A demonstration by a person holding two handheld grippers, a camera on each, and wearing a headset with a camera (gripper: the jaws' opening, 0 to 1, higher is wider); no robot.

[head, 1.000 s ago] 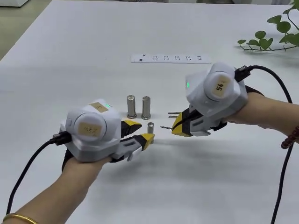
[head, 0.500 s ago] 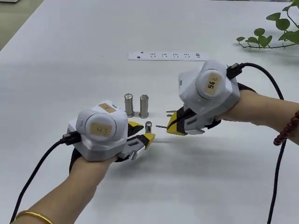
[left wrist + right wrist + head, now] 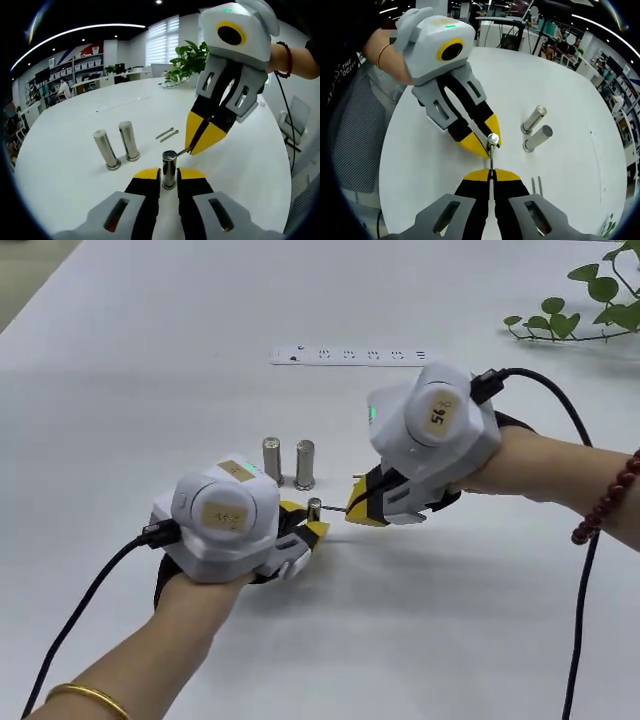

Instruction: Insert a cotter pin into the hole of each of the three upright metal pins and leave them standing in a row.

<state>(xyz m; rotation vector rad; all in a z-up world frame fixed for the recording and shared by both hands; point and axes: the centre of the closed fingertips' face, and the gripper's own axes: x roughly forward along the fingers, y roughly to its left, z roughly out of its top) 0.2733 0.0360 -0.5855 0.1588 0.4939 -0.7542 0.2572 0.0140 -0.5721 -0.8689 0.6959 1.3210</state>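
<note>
My left gripper (image 3: 169,176) is closed on the near metal pin (image 3: 169,164), with one yellow-tipped jaw on each side of its lower shaft. The near metal pin stands upright with its base on the white table (image 3: 420,640). My right gripper (image 3: 491,176) has its jaws pressed together on a cotter pin (image 3: 491,159), which projects straight forward from the jaw tips. In the right gripper view, the far end of the cotter pin meets the head of the near metal pin. In the left gripper view, the same end touches the upper part of the shaft on the side facing my right gripper. I cannot tell whether the end has entered the hole. In the head view, the two grippers face each other with their tips close together and the near metal pin between them. The two other metal pins (image 3: 288,462) stand upright side by side on the table, just behind the near metal pin and apart from both grippers. Two spare cotter pins (image 3: 166,133) lie flat on the table, next to each other, beyond the work point. A white power strip (image 3: 350,355) lies farther back on the table. A leafy plant (image 3: 585,315) reaches in at the far right corner.
</note>
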